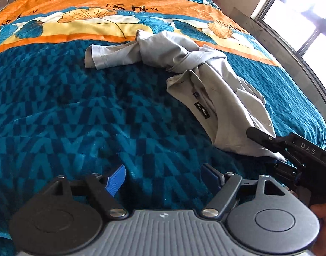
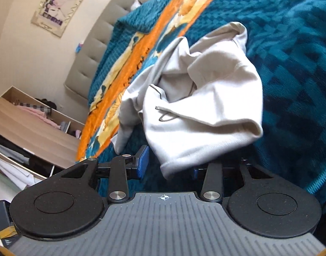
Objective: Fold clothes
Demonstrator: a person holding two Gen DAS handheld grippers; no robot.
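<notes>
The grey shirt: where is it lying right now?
The grey shirt lies crumpled on the blue blanket, right of centre in the left wrist view, its hem by the right claw.

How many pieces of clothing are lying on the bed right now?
1: a crumpled light grey shirt lies on the teal blanket, toward the window side, its hem between the right gripper fingers. More could be hidden outside the views.

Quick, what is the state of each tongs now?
Left tongs: open, empty, above the blanket.
Right tongs: open, grey shirt hem between them, not gripped.
</notes>
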